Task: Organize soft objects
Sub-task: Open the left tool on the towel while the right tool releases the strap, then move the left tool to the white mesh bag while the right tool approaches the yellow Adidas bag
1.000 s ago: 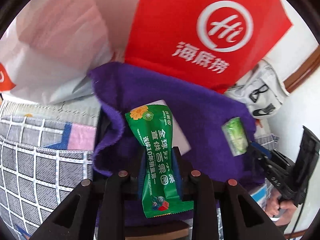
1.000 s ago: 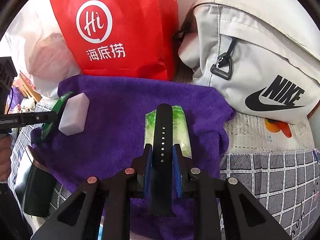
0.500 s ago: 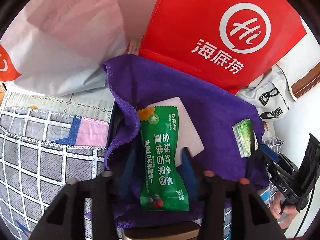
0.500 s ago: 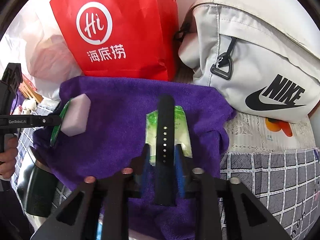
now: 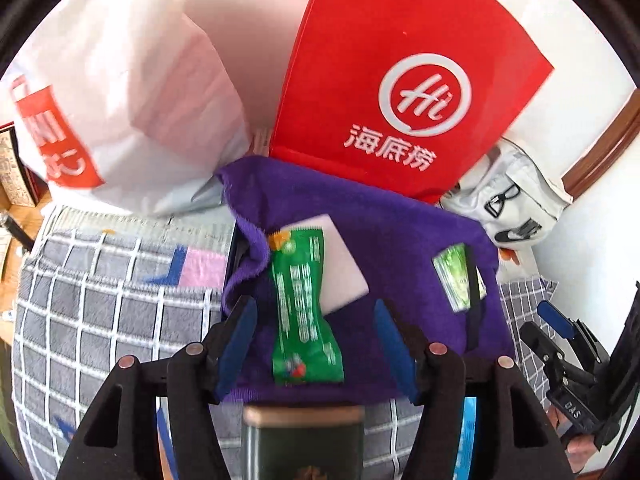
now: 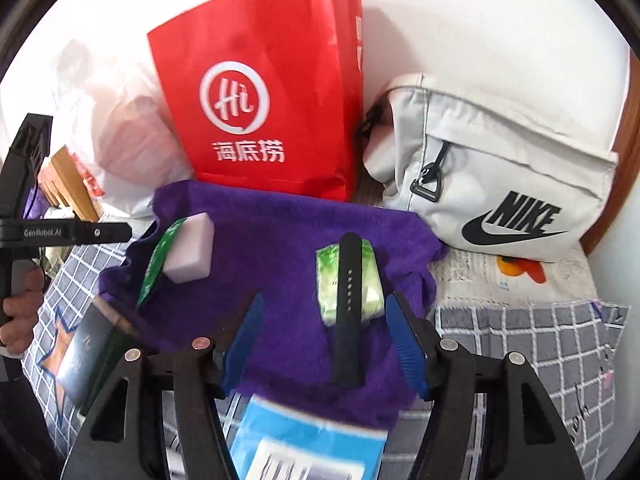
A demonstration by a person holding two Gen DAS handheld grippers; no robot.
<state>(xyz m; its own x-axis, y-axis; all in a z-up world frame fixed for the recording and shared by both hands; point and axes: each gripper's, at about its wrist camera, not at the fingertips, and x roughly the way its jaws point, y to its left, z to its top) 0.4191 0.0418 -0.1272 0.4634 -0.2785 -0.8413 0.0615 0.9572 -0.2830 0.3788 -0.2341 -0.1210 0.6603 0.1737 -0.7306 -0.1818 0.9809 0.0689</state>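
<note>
Grippers (image 5: pixel 316 350) (image 6: pixel 322 340) both just opened, clear of packet (image 5: pixel 304 308) and strap (image 6: pixel 349 308) lying on towel (image 6: pixel 276 240).

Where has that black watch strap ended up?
In the right wrist view the black watch strap lies lengthwise on top of the light green packet, on the right part of the purple towel.

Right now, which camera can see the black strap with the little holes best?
The right wrist view. There the black strap lies close and central across the light green packet on the purple towel, its holes plain. In the left wrist view it is a thin dark strip far to the right, with no holes visible.
</note>
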